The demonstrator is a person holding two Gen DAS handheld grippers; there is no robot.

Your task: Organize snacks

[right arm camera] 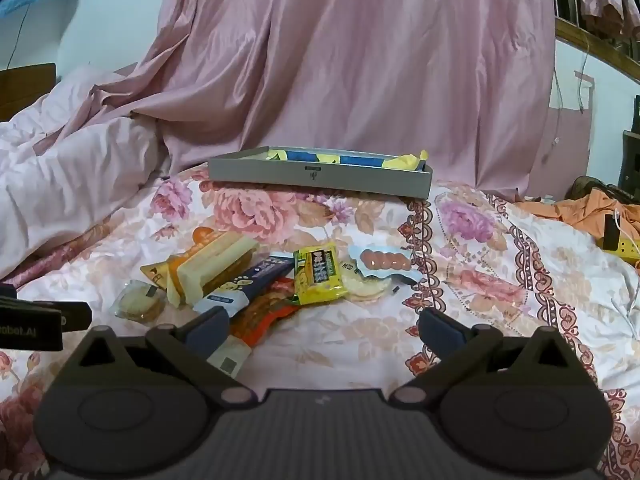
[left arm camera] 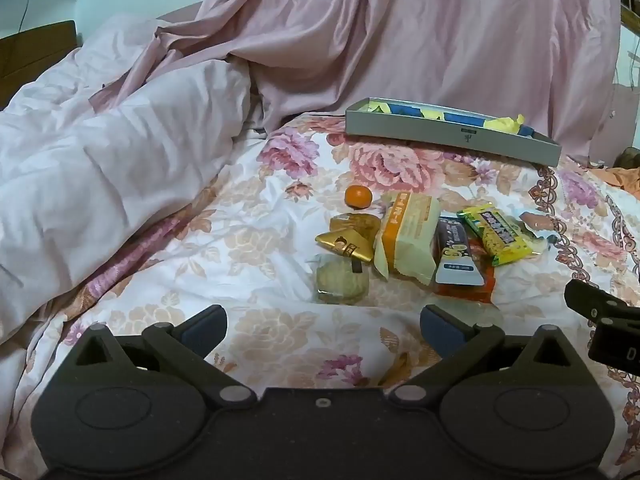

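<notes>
A pale duvet is heaped at far left, with a pink sheet draped behind it. The left gripper hovers over the floral bedspread, its jaws spread wide and holding nothing. Just ahead of it lies the snack pile: a clear-wrapped biscuit nearest, a gold triangle packet touching it from behind, and a small orange at the back. To the right come a cream-and-orange packet, a dark bar lying on an orange-red packet, then a yellow packet. In the right wrist view a sausage packet lies beside the yellow one. The grey tray sits well behind the pile, with blue and yellow items inside. The right gripper is also released and empty, its left finger over the orange-red packet's near end. Orange cloth lies at far right.
</notes>
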